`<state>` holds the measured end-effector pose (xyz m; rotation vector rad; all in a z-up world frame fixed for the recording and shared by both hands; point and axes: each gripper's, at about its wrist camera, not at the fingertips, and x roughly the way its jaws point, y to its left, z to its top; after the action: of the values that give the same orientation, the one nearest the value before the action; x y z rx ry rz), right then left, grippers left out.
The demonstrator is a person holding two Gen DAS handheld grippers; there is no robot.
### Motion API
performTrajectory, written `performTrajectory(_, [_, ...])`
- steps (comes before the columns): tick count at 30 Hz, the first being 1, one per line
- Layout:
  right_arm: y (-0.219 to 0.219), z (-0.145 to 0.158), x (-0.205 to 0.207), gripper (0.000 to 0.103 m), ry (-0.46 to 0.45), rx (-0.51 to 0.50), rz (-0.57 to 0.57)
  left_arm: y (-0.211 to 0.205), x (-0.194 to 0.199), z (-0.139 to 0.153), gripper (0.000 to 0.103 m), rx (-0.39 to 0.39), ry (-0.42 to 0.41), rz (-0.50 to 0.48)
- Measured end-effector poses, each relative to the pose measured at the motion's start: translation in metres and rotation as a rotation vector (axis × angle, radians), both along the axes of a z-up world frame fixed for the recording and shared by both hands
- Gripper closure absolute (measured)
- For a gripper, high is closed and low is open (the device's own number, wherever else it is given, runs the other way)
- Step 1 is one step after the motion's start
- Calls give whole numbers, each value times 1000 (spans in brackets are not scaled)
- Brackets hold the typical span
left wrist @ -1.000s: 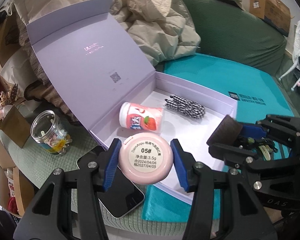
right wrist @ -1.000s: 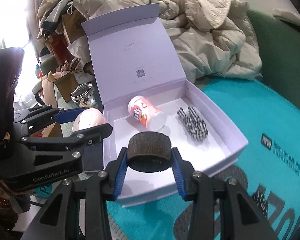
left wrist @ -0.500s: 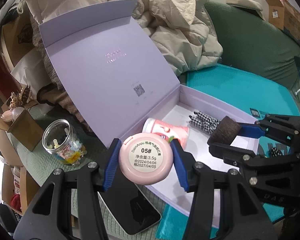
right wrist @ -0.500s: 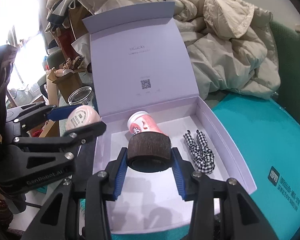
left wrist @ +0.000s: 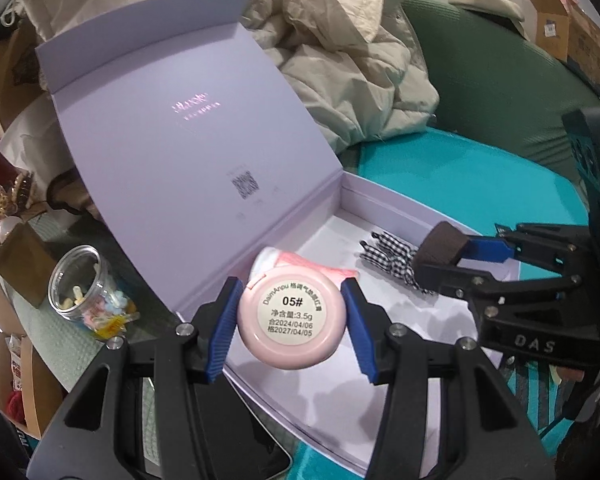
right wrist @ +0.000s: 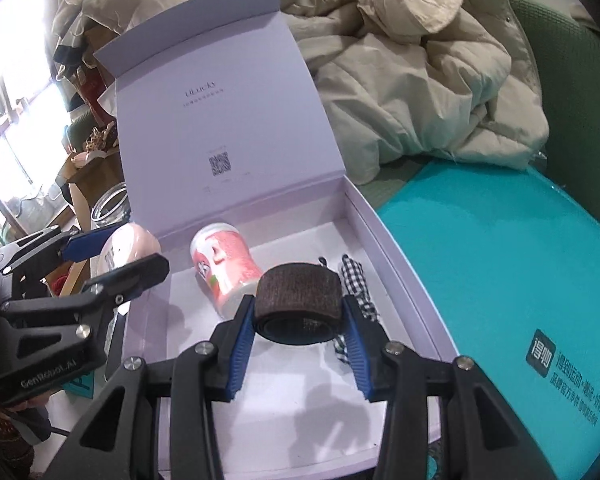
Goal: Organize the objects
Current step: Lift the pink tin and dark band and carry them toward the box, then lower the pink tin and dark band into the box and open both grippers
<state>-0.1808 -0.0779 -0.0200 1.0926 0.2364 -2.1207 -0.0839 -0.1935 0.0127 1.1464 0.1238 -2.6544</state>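
Observation:
An open lilac box (left wrist: 380, 200) (right wrist: 396, 264) stands with its lid up. Inside lie a pink bottle (right wrist: 224, 270) (left wrist: 324, 266) on its side and a black-and-white checked hair tie (left wrist: 388, 258) (right wrist: 358, 280). My left gripper (left wrist: 291, 326) (right wrist: 112, 258) is shut on a round pink compact (left wrist: 291, 324) (right wrist: 130, 246) with a "05#" label, held over the box's left front part. My right gripper (right wrist: 298, 322) (left wrist: 444, 256) is shut on a dark brown band roll (right wrist: 298, 294) (left wrist: 442, 246), held above the box floor near the hair tie.
A glass jar of small trinkets (left wrist: 82, 292) stands left of the box. A phone (left wrist: 220, 452) lies by the box's front left corner. A beige padded jacket (left wrist: 352, 52) (right wrist: 420, 60) is piled behind. The box sits on a teal mat (right wrist: 500, 264). Cardboard boxes (left wrist: 16, 248) are at far left.
Both grippers have moved forward over the box with their objects still held. The box and its lid now look nearer and larger in both views.

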Motion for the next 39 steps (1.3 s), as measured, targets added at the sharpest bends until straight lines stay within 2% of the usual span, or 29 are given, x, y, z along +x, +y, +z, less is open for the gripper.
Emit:
performTrajectory(3, [2,-4,-1,60,-11,-1,-3,5,-3,-5,54,-7,-15,-16])
performTrajectory(12, [7,-16,2,60,-33,13,0,0,-13,-15,54,37,-42,-27])
performTrajectory(18, [4,-26,4,60,-22,68,1,5,-20,-29,54,31,-87,-44])
performTrajectory(22, [4,-33,3,60,-41,56,9,8,-25,-37,54,27,-107,-58])
performTrajectory(33, [2,-41,1,60,-21,80,8,5,-35,-53,54,65,-151,-58])
performTrajectory(39, [3,-44,0,60,-13,76,0,6,-38,-53,54,56,-149,-62])
